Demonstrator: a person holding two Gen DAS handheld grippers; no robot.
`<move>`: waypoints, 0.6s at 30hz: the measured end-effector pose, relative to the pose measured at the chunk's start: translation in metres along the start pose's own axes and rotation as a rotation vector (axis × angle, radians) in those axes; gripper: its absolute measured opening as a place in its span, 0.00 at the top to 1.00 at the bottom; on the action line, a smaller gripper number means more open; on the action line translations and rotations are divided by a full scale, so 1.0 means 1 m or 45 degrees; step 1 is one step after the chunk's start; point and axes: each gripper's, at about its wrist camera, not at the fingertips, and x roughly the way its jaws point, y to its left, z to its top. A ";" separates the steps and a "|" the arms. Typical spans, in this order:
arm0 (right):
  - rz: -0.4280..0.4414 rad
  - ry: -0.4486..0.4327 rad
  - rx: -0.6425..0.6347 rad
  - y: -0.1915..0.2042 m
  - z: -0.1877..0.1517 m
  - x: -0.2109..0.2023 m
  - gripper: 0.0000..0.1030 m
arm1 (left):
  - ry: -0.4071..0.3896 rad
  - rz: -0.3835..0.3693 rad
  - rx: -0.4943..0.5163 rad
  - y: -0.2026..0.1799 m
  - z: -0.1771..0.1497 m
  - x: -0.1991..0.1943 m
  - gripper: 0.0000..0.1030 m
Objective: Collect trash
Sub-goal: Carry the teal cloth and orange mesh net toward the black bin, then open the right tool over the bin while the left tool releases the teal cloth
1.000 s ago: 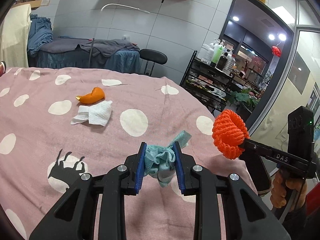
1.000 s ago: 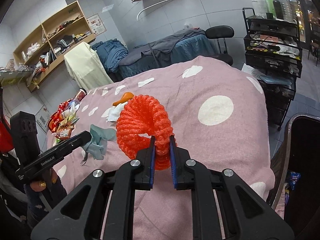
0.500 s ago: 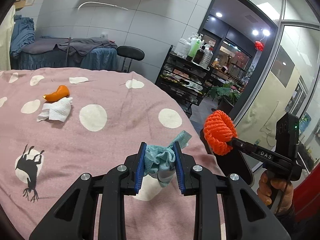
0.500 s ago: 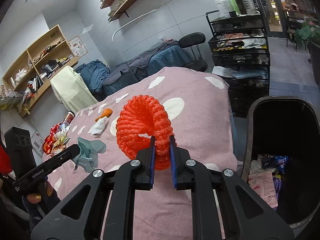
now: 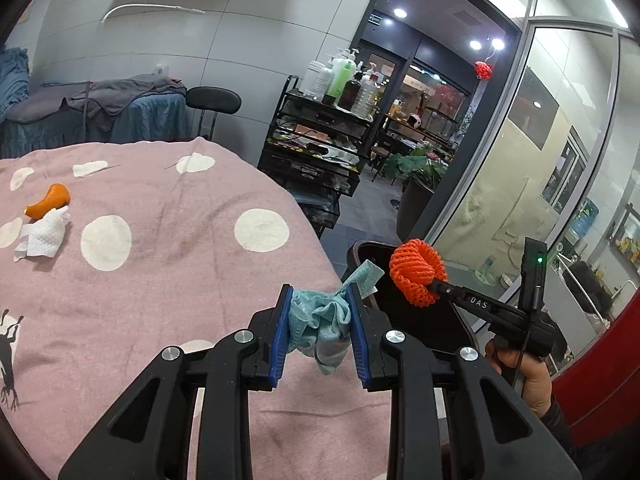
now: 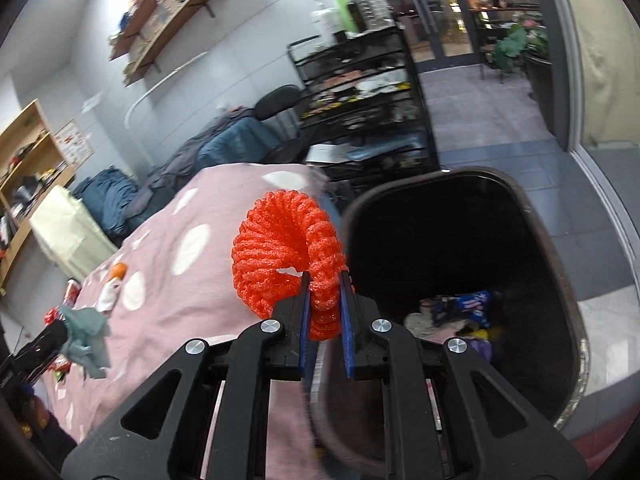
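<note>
Two loads are in hand: the right gripper (image 6: 325, 304) pinches a red foam net sleeve (image 6: 286, 256) by its lower rim at the near edge of the trash bin (image 6: 560, 264), while the left gripper (image 5: 319, 334) clamps a crumpled teal cloth (image 5: 320, 322) above the edge of the pink spotted bedspread (image 5: 180, 240). Both look light, soft and squashable, so a pinch anywhere should hold. Wrappers and paper lie in the bin's bottom; a white tissue (image 5: 42, 236) and an orange peel (image 5: 50, 200) are left on the bedspread.
</note>
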 end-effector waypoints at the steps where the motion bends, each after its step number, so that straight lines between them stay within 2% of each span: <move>1: -0.021 0.011 0.017 -0.007 0.001 0.003 0.86 | 0.006 -0.009 0.009 -0.004 0.000 0.003 0.74; 9: -0.126 0.103 0.100 -0.045 -0.004 0.029 0.86 | 0.047 -0.061 0.039 -0.027 -0.001 0.018 0.74; 10: -0.132 0.113 0.106 -0.047 -0.006 0.032 0.83 | 0.052 -0.067 0.043 -0.029 -0.001 0.020 0.74; 12: -0.126 0.124 0.119 -0.051 -0.011 0.034 0.72 | 0.065 -0.080 0.048 -0.033 -0.001 0.023 0.74; 14: -0.116 0.122 0.142 -0.055 -0.017 0.032 0.34 | 0.084 -0.094 0.049 -0.037 -0.001 0.028 0.74; 18: -0.088 0.101 0.156 -0.058 -0.023 0.024 0.31 | 0.122 -0.127 0.052 -0.043 -0.002 0.040 0.74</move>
